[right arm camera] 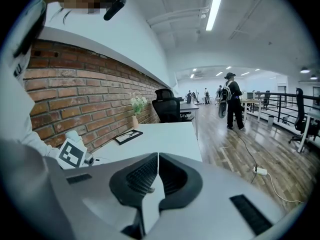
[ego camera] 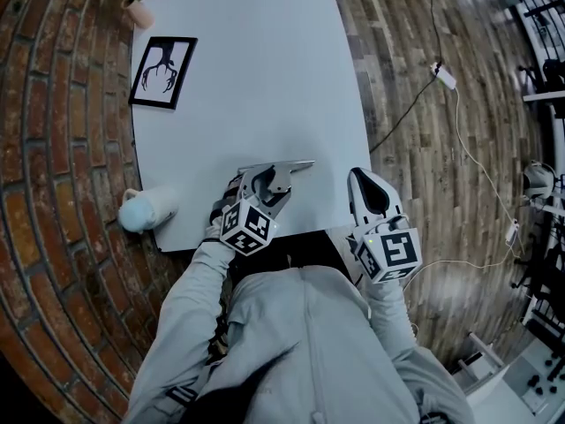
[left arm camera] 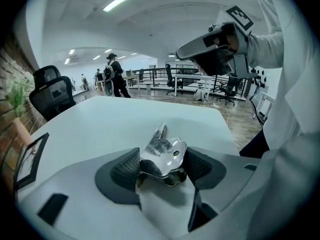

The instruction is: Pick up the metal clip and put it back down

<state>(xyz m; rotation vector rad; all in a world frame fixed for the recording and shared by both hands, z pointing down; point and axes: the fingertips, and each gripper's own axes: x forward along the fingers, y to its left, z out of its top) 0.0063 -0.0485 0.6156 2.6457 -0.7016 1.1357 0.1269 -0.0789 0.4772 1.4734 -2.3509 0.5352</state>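
Two grippers: left gripper [left arm camera: 161,165] jaws clamp the shiny silver metal clip [left arm camera: 163,154] over the white rectangular table [ego camera: 265,78] near its front edge. Right gripper [right arm camera: 156,176] jaws pressed together, empty, off the table's near right corner. Black-framed picture [ego camera: 164,71] lies far left.

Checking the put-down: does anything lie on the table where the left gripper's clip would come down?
Nothing visible does. The left gripper holds the metal clip by bare table; the framed picture lies far off.

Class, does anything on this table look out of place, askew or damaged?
Nothing is clearly wrong. The clip sits tilted in the left gripper. A pale bottle-like thing seems to overhang the left edge of the table, but the wide lens may cause that.
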